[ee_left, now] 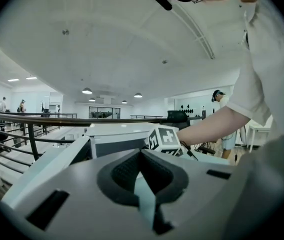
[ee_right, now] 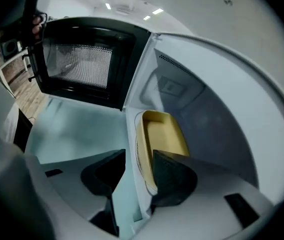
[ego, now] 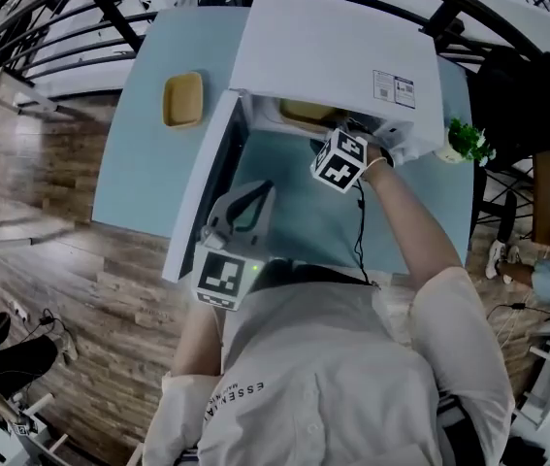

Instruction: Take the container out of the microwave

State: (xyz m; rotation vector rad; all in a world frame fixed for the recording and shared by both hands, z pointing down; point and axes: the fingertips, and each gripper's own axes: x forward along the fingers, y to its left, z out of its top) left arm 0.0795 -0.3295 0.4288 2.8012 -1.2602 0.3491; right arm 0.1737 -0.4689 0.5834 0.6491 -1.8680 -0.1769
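Right gripper (ee_right: pixel 137 159), jaws apart, container (ee_right: pixel 164 134) rim between them inside microwave (ee_right: pixel 217 109), lined up to grab. Left gripper (ee_left: pixel 143 165) closed, empty, idles behind.

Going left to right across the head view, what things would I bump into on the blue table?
Yellow dish → open microwave door → yellow container → little green plant.

Open-plan test hall, not a home: black railing (ee_left: pixel 41 118), ceiling lamps (ee_left: pixel 86 91), wood floor (ego: pixel 51 212), lone blue table (ego: pixel 139 163) with microwave (ego: pixel 333 47), people (ee_left: pixel 223 103) at far tables.
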